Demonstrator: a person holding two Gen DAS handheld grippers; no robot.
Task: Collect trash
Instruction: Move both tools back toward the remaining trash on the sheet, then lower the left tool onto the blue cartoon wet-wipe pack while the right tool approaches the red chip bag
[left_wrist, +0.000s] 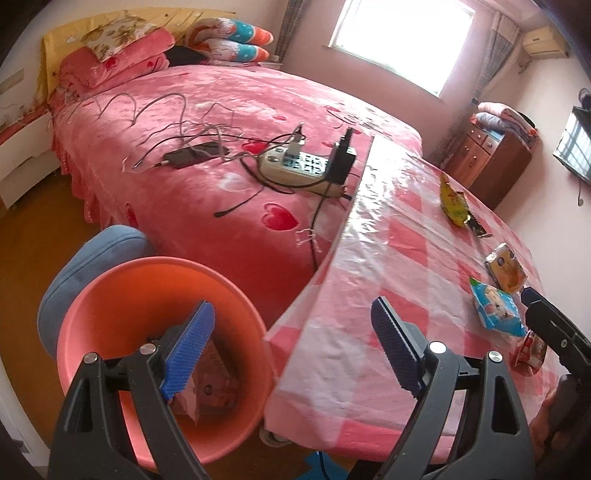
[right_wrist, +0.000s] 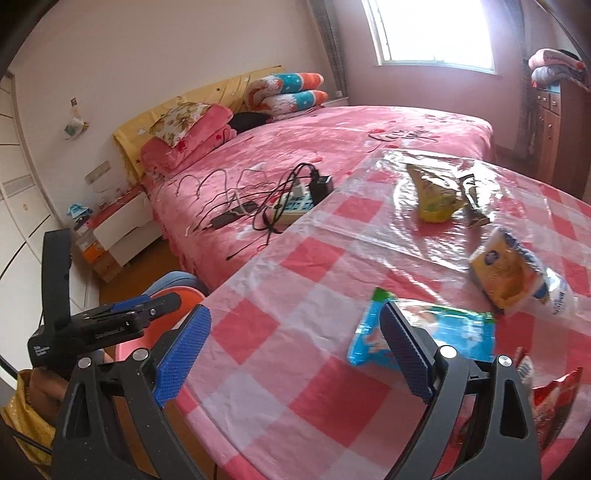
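An orange bin stands on the floor left of the table, with a pink wrapper inside. My left gripper is open and empty, straddling the bin's rim and the table's corner. On the checked tablecloth lie a blue wrapper, a yellow-and-white packet, a yellow-green bag, a dark wrapper and a red wrapper. My right gripper is open and empty, low over the table, its right finger just in front of the blue wrapper. The blue wrapper also shows in the left wrist view.
A bed with a pink cover lies behind the table, with a power strip, a phone and tangled cables on it. A blue stool stands by the bin. A wooden dresser stands at the far right.
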